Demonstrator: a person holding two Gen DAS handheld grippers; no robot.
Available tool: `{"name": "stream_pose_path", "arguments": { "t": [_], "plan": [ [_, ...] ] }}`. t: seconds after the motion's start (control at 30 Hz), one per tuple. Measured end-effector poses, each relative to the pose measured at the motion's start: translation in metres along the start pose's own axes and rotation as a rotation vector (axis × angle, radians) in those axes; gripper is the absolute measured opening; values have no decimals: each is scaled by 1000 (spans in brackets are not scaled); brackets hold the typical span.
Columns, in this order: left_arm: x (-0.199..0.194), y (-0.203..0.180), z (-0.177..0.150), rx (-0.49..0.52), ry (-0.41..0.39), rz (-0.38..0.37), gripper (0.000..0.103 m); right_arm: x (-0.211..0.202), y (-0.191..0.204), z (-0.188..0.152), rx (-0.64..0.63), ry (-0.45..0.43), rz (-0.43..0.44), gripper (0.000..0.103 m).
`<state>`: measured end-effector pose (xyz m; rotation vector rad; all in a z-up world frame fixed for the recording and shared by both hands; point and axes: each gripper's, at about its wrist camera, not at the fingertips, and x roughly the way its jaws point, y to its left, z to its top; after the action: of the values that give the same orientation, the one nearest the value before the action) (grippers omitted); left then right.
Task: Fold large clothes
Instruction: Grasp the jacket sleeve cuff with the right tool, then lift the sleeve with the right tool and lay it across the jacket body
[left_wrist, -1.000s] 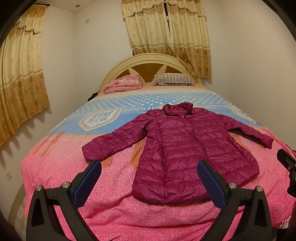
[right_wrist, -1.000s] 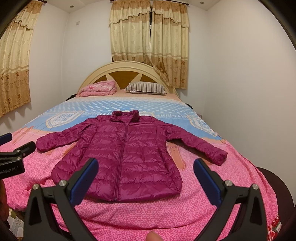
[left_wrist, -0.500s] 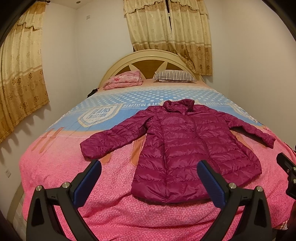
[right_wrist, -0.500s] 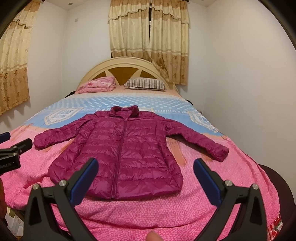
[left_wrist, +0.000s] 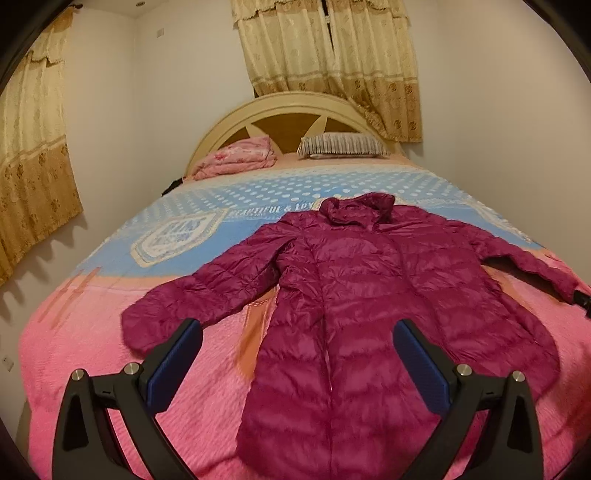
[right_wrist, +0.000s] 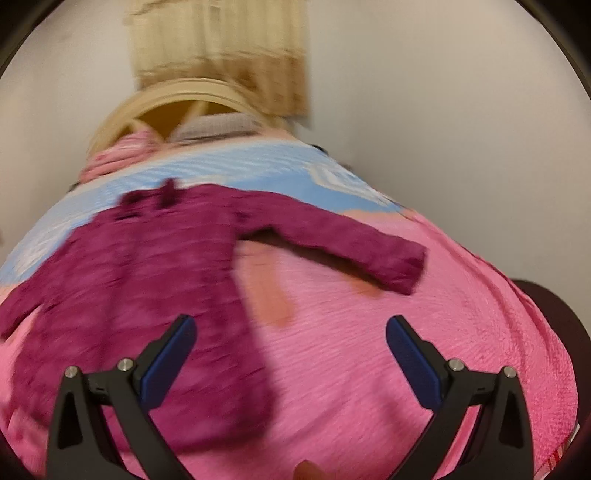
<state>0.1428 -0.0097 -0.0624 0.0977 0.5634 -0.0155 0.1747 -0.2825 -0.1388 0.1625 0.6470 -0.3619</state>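
Black hand-held gripper (left_wrist: 297, 354), blue pads (left_wrist: 173, 363)

A magenta quilted jacket (left_wrist: 369, 302) lies on a pink bedspread (left_wrist: 92, 332) with a blue white-dotted band.

The puffer jacket (left_wrist: 369, 295), just ahead of the left gripper (left_wrist: 297, 332), is quilted magenta cloth with a slight satin sheen. Under it the bedspread (left_wrist: 92, 350) is matt printed fabric, finely crinkled in its pink part. Both grippers, the right gripper (right_wrist: 291, 328) included, look like matt black plastic, with smooth blue pads (left_wrist: 173, 363) and bright metal screw heads. Far beyond the fingers, the headboard (left_wrist: 295, 107) has a smooth cream-painted frame around brown wood panels, the striped pillow (left_wrist: 343, 144) is woven cloth, and the curtains (left_wrist: 332, 55) are patterned golden fabric.
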Motion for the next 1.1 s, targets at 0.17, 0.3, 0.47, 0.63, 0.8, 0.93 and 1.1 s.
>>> {"name": "stream_pose_path", "arguments": {
  "t": [0.17,0.3,0.47,0.63,0.8,0.93,1.1],
  "plan": [
    [52,-2,2,3,53,22,102,51,-54,22,147,90,-63,99],
    [87,2,3,3,96,58,102,82,-85,36,239,148,-100,94],
    [115,12,1,-19,134,71,102,115,-100,42,262,222,-131,84],
    [131,16,-6,-13,181,83,102,137,-112,39,285,262,-97,47],
    [128,26,-2,-12,176,75,102,125,-115,47,253,242,-90,26],
    [122,41,7,-8,152,80,102,103,-101,72,124,175,-144,23],
    [116,64,19,-21,130,99,102,62,-62,122,-66,38,-192,23]
  ]
}}
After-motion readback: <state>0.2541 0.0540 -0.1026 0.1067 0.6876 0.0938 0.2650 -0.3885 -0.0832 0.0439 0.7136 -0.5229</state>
